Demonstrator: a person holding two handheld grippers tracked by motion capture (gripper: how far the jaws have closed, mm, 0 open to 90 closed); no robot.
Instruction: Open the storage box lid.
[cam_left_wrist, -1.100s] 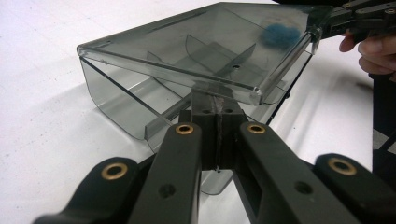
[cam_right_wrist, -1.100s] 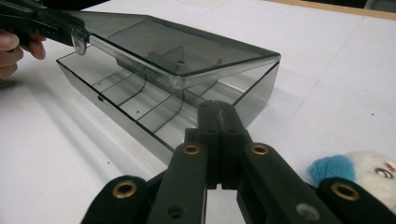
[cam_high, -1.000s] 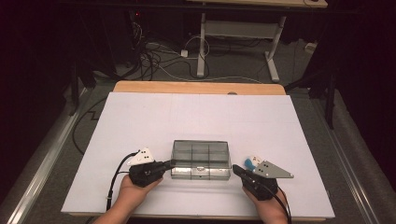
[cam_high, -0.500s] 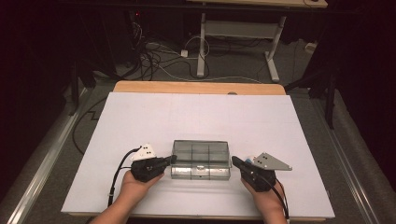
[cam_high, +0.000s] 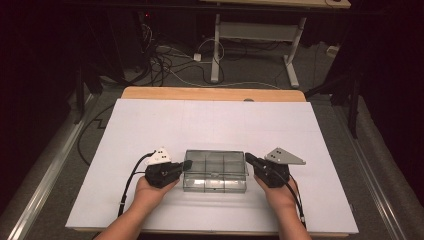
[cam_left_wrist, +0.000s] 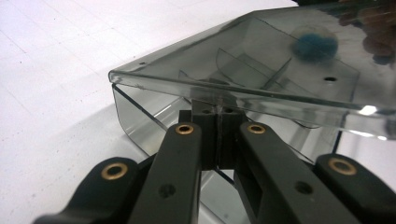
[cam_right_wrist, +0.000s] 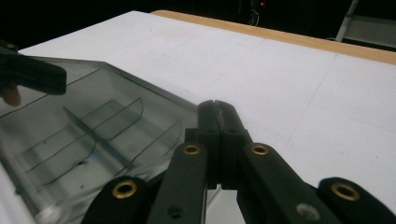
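A smoky clear compartment box (cam_high: 215, 170) lies near the front of the white table (cam_high: 210, 120), lid down. My left gripper (cam_high: 187, 164) is shut, its tips at the box's left end. In the left gripper view the shut tips (cam_left_wrist: 217, 135) sit under the lid's overhanging rim against the box (cam_left_wrist: 261, 60) wall. A blurred blue round thing (cam_left_wrist: 317, 42) shows through the lid. My right gripper (cam_high: 248, 158) is shut too, tips touching the right end. In the right gripper view its tips (cam_right_wrist: 217, 112) meet the corner of the box (cam_right_wrist: 93, 135), with the left gripper (cam_right_wrist: 32, 74) beyond.
A wooden strip (cam_high: 215, 93) borders the table's far edge. Behind it the dark floor holds tangled cables (cam_high: 170, 60) and a metal desk frame (cam_high: 250, 30). White surface stretches behind and to both sides of the box.
Both hands have moved a little forward along the box's ends, bringing the shut tips up against it. The box has not moved.
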